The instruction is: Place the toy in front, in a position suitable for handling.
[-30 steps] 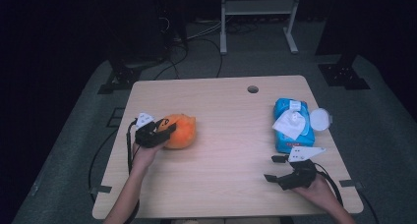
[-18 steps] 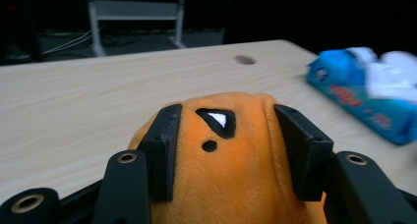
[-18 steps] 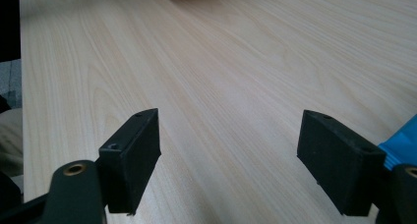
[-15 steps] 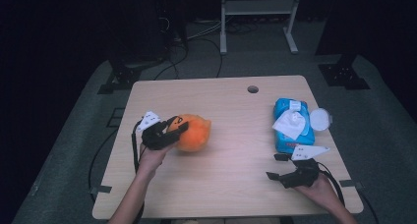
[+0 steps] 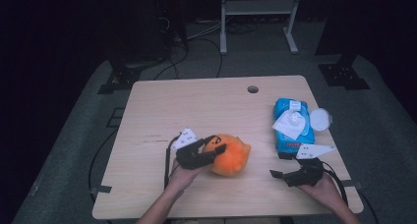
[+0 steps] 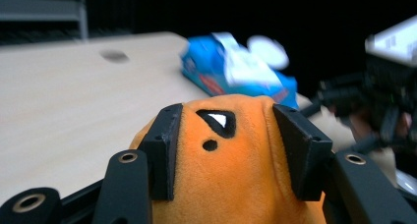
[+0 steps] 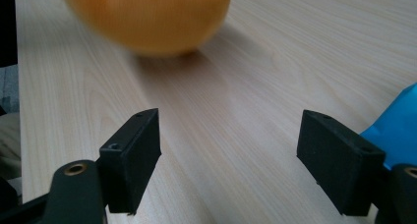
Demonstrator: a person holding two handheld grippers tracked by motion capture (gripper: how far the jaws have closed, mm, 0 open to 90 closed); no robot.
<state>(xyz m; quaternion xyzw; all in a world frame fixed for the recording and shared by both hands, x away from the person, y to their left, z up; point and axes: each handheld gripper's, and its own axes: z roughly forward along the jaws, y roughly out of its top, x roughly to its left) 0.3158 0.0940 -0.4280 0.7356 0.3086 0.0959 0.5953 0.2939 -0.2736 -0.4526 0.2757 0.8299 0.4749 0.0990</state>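
My left gripper squeezed tight on the toy, with my left hand low behind it. My right gripper lay level, jaws wide apart, in my right hand.

Orange plush toy, blue wipes pack, black tools.

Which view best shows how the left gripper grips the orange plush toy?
Left gripper view: both pads press the orange plush toy. High view shows the left gripper against it; right gripper view shows its blurred underside.
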